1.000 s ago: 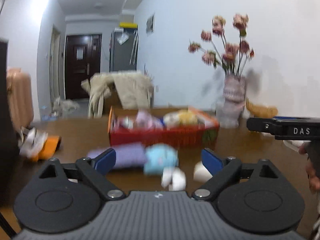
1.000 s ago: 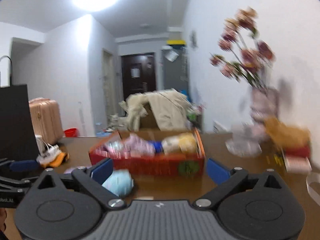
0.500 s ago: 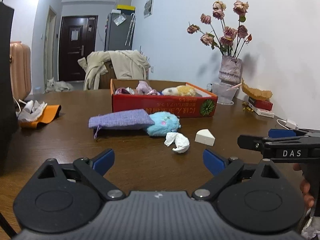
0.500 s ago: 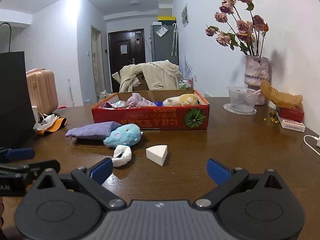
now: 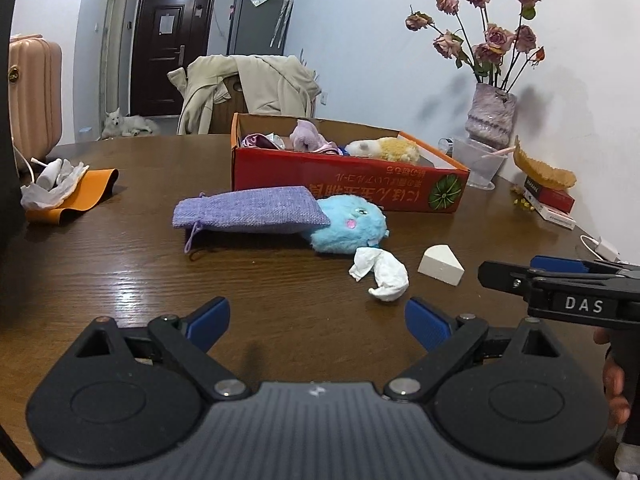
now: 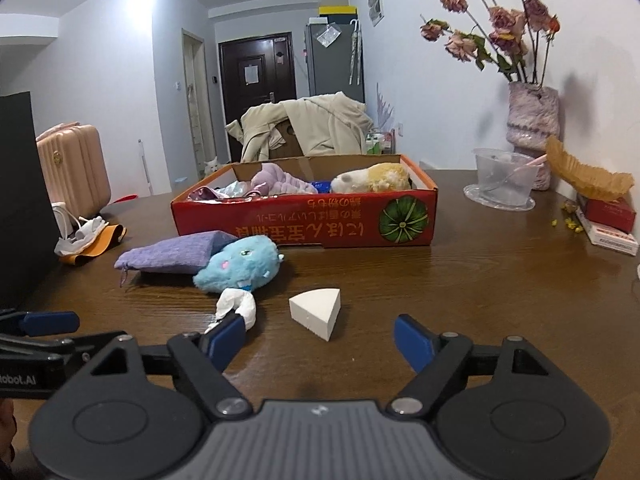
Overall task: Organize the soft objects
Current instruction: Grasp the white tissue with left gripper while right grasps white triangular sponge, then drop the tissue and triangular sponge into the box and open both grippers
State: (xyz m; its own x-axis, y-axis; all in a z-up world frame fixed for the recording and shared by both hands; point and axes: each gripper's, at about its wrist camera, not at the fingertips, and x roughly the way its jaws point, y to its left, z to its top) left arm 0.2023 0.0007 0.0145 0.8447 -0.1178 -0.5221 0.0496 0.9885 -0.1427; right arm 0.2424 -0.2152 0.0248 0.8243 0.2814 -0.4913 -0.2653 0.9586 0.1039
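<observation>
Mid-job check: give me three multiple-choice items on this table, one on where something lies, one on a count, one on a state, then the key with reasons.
1. Where does the purple pouch lie?
A. Inside the red box
B. On the table, one end over the blue plush toy
C. Under the vase

2. How many loose soft things lie on the table before the red box?
A. Two
B. Four
C. Six

3. What is between the right claw's fingers?
A. Nothing gripped
B. The pouch
C. The plush

Key: 1 B, its end overlaps the blue plush toy. 2 B: pouch, plush, crumpled tissue, white wedge sponge. 3 A, the jaws are closing with nothing pressed between them; the sponge sits just ahead.
</observation>
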